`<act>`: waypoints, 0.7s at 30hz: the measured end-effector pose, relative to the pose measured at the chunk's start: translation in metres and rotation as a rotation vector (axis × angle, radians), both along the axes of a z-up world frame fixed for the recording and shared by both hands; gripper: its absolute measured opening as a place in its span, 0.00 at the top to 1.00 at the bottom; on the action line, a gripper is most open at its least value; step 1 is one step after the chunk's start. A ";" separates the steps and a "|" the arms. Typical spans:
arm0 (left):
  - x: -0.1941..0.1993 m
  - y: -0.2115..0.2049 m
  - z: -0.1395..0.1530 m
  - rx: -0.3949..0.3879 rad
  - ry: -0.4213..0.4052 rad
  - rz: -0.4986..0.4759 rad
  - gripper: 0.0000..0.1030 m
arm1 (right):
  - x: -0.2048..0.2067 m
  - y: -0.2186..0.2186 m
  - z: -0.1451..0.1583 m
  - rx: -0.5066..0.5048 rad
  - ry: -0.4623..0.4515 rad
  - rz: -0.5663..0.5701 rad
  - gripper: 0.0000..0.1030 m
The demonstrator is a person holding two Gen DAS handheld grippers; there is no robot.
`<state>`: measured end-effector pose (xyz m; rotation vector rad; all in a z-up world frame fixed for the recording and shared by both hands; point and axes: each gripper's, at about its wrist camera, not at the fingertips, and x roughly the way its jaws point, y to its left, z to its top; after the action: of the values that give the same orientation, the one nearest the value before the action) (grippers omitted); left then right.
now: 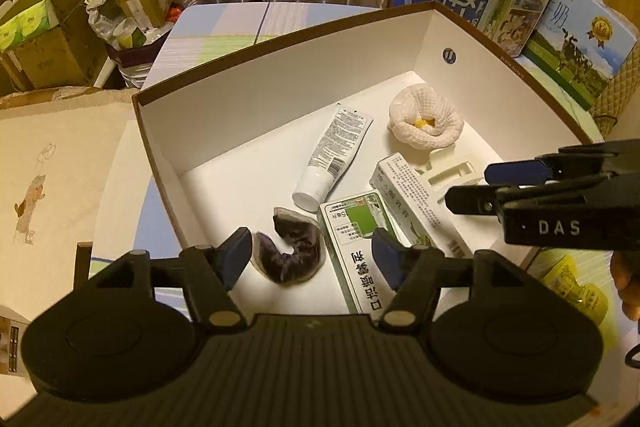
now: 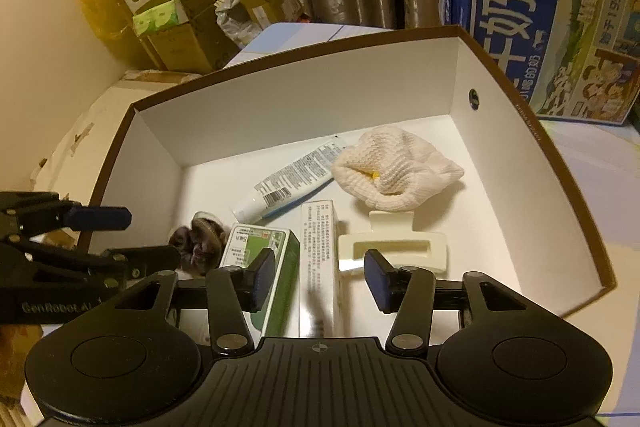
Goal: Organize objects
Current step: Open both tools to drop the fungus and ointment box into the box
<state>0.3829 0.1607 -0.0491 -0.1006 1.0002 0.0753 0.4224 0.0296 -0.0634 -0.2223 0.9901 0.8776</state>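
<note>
The green carton [image 2: 260,259] lies flat in the box [image 2: 520,115], beside the white carton [image 2: 320,251]; light, stiff, crushable, so I'd take its long sides. My right tool [image 2: 320,277] and left tool [image 1: 312,255] both hang spread wide, empty.

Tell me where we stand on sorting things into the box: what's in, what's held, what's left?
Done: the box already holds a tube, white knit cloth, cream hair clip, two cartons and a dark scrunchie. In hand: nothing; the left gripper and right gripper both hover open over the box. Left: possibly the yellow packet outside the box.
</note>
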 end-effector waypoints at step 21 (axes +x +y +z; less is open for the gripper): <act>-0.048 -0.011 0.040 -0.028 -0.054 0.052 0.17 | -0.036 -0.040 0.040 0.085 -0.064 -0.005 0.50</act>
<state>0.3348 0.1499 -0.0091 -0.1537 0.9452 0.1061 0.3859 -0.0108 -0.0236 -0.1742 0.8916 0.9011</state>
